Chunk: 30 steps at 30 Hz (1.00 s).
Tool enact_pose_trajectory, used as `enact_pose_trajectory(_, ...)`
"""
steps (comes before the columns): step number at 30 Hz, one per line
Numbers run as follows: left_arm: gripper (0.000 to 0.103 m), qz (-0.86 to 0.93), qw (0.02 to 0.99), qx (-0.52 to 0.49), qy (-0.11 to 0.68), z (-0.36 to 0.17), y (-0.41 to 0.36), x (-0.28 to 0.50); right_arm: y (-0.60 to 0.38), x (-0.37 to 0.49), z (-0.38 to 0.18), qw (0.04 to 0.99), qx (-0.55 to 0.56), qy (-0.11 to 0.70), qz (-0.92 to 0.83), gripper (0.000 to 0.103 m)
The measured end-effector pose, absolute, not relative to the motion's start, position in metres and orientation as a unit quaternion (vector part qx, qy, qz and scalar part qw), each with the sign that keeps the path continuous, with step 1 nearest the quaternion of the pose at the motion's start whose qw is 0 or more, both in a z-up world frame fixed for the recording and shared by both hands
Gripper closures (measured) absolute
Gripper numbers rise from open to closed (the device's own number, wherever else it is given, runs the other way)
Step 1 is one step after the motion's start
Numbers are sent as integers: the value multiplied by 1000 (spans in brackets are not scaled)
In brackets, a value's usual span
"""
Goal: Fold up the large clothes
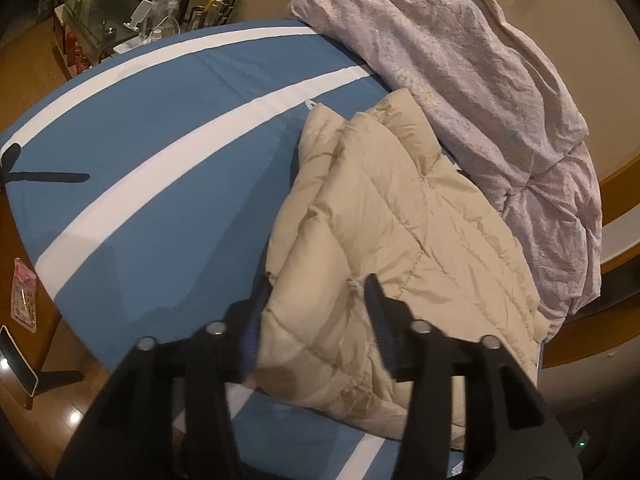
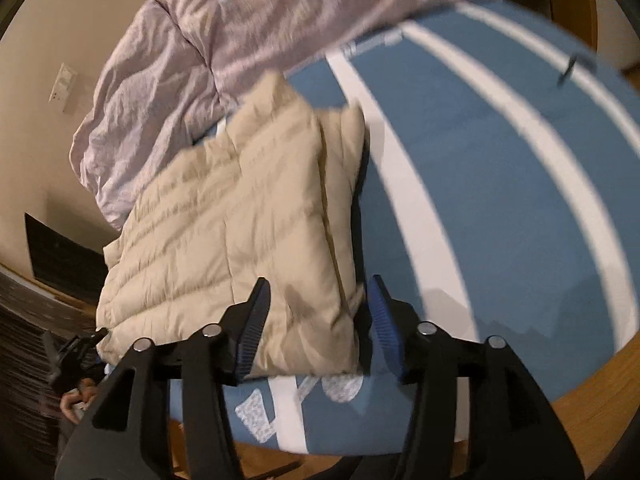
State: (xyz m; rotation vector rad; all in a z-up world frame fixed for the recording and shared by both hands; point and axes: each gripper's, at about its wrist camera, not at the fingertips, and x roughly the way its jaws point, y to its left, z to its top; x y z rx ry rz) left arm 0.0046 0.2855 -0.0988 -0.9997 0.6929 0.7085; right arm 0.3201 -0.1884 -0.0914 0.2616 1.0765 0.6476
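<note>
Hovering over the near edge of the beige quilted jacket (image 1: 400,232), the left hand-held gripper (image 1: 318,292) stood released, jaws apart, fabric showing between them but no pad pressing it. Right hand-held gripper (image 2: 318,294) likewise released, spread above the jacket's near right corner. Jacket lay folded into a thick stack on the blue-and-white striped bed (image 1: 160,140), near side, right of centre in the left view, its far edge beside the crumpled lilac duvet (image 1: 460,80). Likely both hands let go so the fold could settle flat. Judged mostly done; puffy layers could spring back open.
</note>
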Motion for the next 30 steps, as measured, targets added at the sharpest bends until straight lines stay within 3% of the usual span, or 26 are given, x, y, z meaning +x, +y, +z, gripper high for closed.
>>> enact_pose_trajectory(3,43,329,758,-461,323,-100,289,6,-178,319,-75,815,97,480,310,49)
enact_pose_trajectory(12,32,328,749,-466,338,-109,299,18,-98,286,-79,801,-19,469,372,48)
enact_pose_trajectory(28,30,326,747,-466,344,-120,310,35,-53,263,-120,795,-131,465,368,45)
enact_pose_trajectory(30,35,328,748,-464,342,-120,310,37,-51,261,-123,794,-140,464,367,45)
